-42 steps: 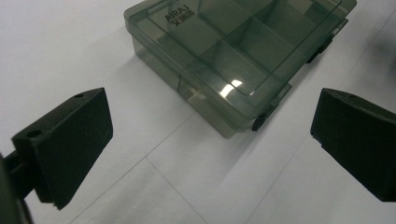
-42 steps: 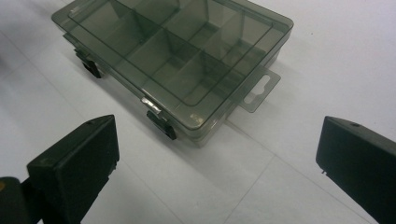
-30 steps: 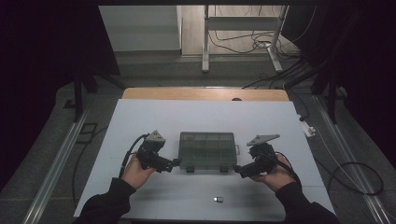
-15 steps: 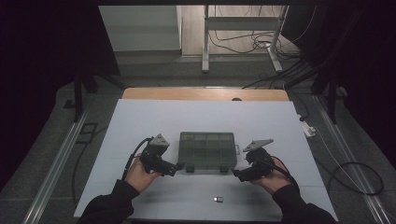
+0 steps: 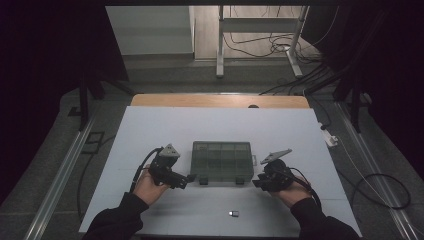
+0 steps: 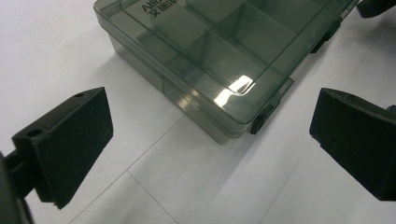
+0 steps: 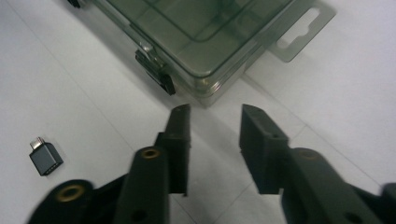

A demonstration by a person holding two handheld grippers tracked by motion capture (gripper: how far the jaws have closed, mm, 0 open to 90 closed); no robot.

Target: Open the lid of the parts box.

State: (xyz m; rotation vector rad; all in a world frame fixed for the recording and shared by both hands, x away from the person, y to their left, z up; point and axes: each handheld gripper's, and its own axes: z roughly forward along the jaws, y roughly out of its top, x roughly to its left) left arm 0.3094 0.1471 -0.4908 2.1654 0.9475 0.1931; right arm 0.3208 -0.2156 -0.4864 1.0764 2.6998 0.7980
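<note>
Table (image 5: 150,130), white top, carries everything; wooden strip along its far edge. Compartment box (image 5: 222,161), smoky clear plastic, lid shut, lies flat near the middle of the table, a bit toward the near edge. Two black latches on its near side; hang tab (image 7: 299,29) sticks out at one end, seen in the right gripper view.

Left gripper (image 5: 189,179) sits just off the box's near-left corner, held in the person's left hand (image 5: 149,186), pointing at the box. Its jaws stand wide apart with nothing between them; in the left gripper view the box corner (image 6: 243,116) lies ahead of the gap and touches neither jaw.

Right gripper (image 5: 256,183) sits just off the box's near-right corner, held in the right hand (image 5: 292,192). Its jaws have just been closing and now stand with a narrow gap, nothing between them, only bare table. In the right gripper view the box corner is just ahead of the tips, apart from them.

Small grey adapter (image 5: 233,213), with a metal plug end, lies alone near the near edge, between the two forearms, well apart from the box.
</note>
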